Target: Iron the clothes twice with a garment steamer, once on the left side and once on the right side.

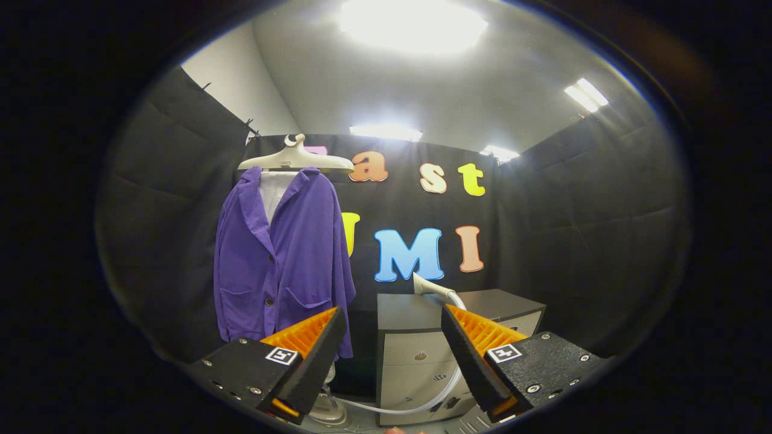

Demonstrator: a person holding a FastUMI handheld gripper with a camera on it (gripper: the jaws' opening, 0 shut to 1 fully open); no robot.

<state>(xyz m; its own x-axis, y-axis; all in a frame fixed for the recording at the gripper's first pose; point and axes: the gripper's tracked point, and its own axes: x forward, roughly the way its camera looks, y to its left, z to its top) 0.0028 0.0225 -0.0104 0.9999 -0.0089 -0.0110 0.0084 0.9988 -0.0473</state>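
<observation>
Steamer head (429, 286): white, lying on top of the grey cabinet (416, 349), beyond the gap between the fingers and nearer the right one; its long axis runs roughly level, with the pale flat end turned toward the jacket and the rear end toward the right finger.
Hose (422, 402): clear tube leaving the steamer head, dropping down the cabinet front and curving low toward the white base (329, 411) under the jacket.
Jacket (282, 259): purple, hanging straight down from a cream hanger (295, 160) against the black wall, front facing the camera, ahead of the left finger and beyond it.
Claw (393, 349): spread wide, 2 fingers well apart, nothing between them, touching nothing.
Hidden: the right finger covers the rear of the steamer head; the left finger covers the jacket's lower hem corner and most of the base.
Hard to make out: the steamer head's shape, too small to tell.
</observation>
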